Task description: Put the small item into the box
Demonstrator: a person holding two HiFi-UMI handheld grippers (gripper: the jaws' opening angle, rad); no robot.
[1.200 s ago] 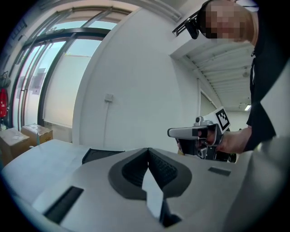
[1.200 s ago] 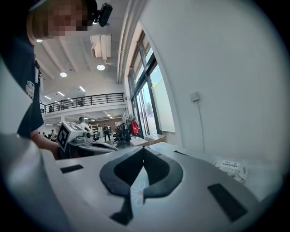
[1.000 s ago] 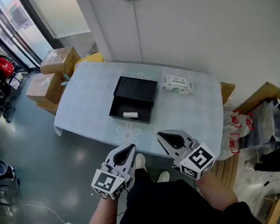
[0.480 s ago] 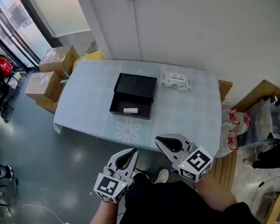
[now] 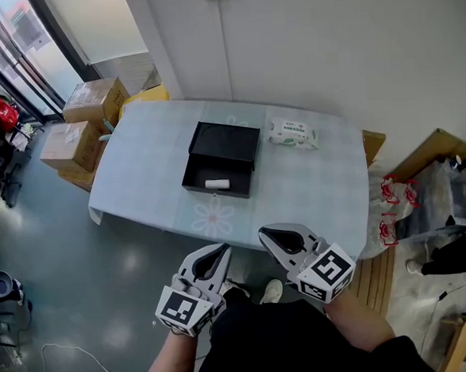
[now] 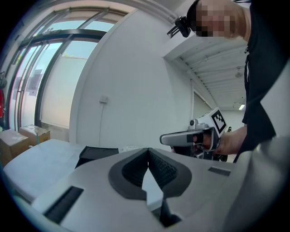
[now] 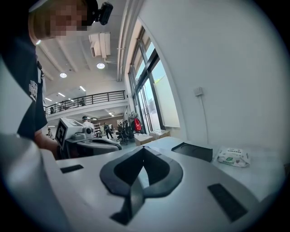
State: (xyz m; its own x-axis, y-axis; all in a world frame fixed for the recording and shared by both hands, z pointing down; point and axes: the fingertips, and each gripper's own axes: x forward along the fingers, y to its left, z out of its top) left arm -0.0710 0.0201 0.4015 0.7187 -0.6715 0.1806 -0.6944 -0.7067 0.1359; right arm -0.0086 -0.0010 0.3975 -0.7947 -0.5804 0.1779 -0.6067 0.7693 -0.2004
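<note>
An open black box (image 5: 223,158) sits mid-table with its lid standing at the back. Inside it, near the front wall, lies a small white item (image 5: 217,184). My left gripper (image 5: 219,250) hovers off the table's near edge, shut and empty. My right gripper (image 5: 273,236) is beside it, also shut with nothing between its tips. The left gripper view shows the box (image 6: 97,154) low ahead and the right gripper (image 6: 192,138) held in a hand. The right gripper view shows the box (image 7: 192,151) across the table.
A pale blue cloth covers the table (image 5: 152,171). A white wipes pack (image 5: 293,134) lies right of the box, seen too as the pack (image 7: 233,157). Cardboard boxes (image 5: 85,120) stand at the table's left end. Bags and a wooden crate (image 5: 424,192) crowd the right side.
Both grippers drew back slightly from the table edge early on, then held still. The box and its white item have not moved.
</note>
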